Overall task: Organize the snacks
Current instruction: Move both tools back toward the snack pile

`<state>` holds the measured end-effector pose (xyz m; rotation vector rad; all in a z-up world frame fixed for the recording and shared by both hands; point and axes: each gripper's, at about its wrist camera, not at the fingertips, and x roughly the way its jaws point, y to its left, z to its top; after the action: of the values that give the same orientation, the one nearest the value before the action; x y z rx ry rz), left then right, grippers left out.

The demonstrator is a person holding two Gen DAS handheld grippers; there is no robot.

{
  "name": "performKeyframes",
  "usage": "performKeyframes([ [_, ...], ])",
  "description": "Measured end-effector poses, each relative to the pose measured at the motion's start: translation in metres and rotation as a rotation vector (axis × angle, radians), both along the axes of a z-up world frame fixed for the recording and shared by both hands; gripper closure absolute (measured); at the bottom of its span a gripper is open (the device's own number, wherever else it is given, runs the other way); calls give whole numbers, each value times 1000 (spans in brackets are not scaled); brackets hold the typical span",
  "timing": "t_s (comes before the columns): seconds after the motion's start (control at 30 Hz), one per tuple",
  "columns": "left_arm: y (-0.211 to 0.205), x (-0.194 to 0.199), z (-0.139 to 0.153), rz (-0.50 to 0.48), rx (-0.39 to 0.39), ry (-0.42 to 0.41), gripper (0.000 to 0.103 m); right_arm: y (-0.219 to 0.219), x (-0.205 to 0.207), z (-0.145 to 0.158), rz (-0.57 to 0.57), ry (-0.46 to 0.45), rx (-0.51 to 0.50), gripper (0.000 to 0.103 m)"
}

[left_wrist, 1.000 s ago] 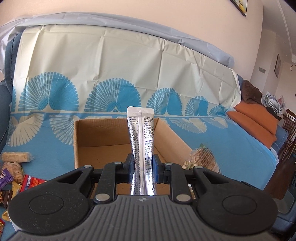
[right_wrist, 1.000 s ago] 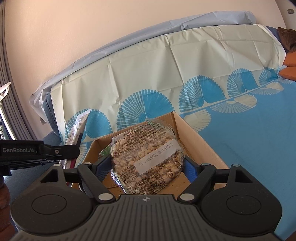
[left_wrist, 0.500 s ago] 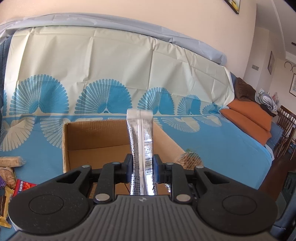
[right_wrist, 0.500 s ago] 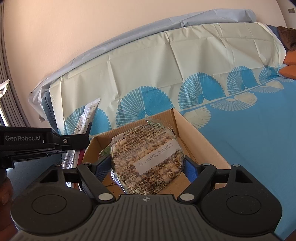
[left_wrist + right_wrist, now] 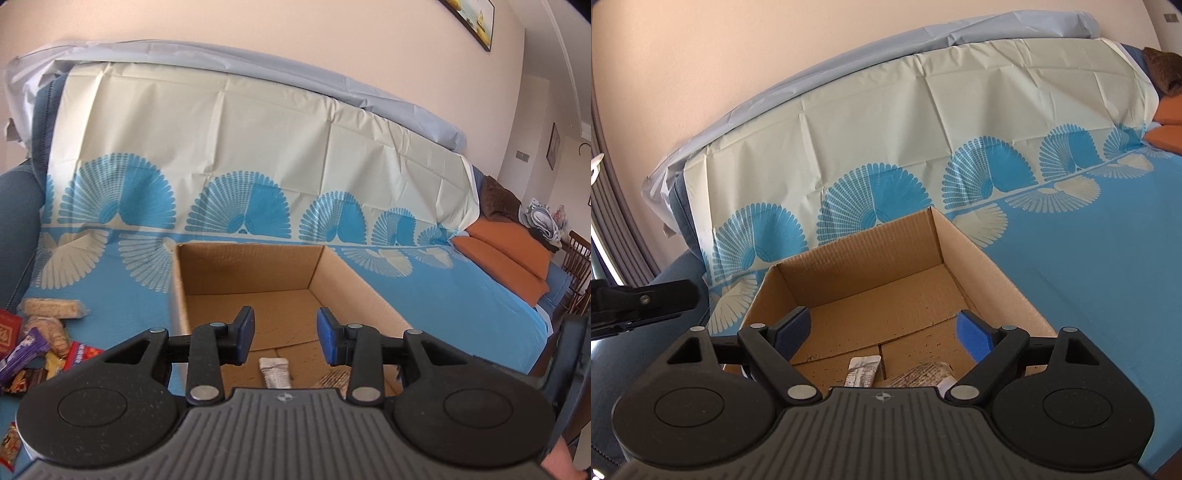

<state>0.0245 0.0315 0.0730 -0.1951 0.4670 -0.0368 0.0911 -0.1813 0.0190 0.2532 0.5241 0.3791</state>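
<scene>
Snacks dropped: silver foil sachet (image 5: 274, 371) and clear peanut bag (image 5: 925, 374) lie in my brown cardboard box (image 5: 258, 266); both claws, left (image 5: 285, 336) and right (image 5: 884, 332), have just spread empty; wrapped snack pile (image 5: 35, 343) remains outside.

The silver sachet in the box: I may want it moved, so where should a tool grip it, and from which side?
Grip the silver sachet across its narrow width, coming from above. It lies flat on the cardboard box floor, beside the peanut bag.

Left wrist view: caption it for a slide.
Open left hand-held gripper over cardboard box, silver snack packet lying inside.
</scene>
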Motion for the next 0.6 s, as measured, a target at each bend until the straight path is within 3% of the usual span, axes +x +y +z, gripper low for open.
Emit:
performKeyframes([
  [0.2,42,-39,-9,41,12,-5,66,5,-6,2,-13,-5,-27,10],
  [0.27,60,-52,-14,64,26,-2,78,6,-7,3,-16,-9,-32,10],
  [0.43,111,-76,-33,129,78,42,91,9,-12,5,-19,-16,-44,10],
  [0.53,139,-85,-49,177,122,85,91,16,-17,6,-19,-25,-65,21],
  [0.6,159,-91,-62,233,122,125,91,20,-20,7,-16,-29,-81,39],
])
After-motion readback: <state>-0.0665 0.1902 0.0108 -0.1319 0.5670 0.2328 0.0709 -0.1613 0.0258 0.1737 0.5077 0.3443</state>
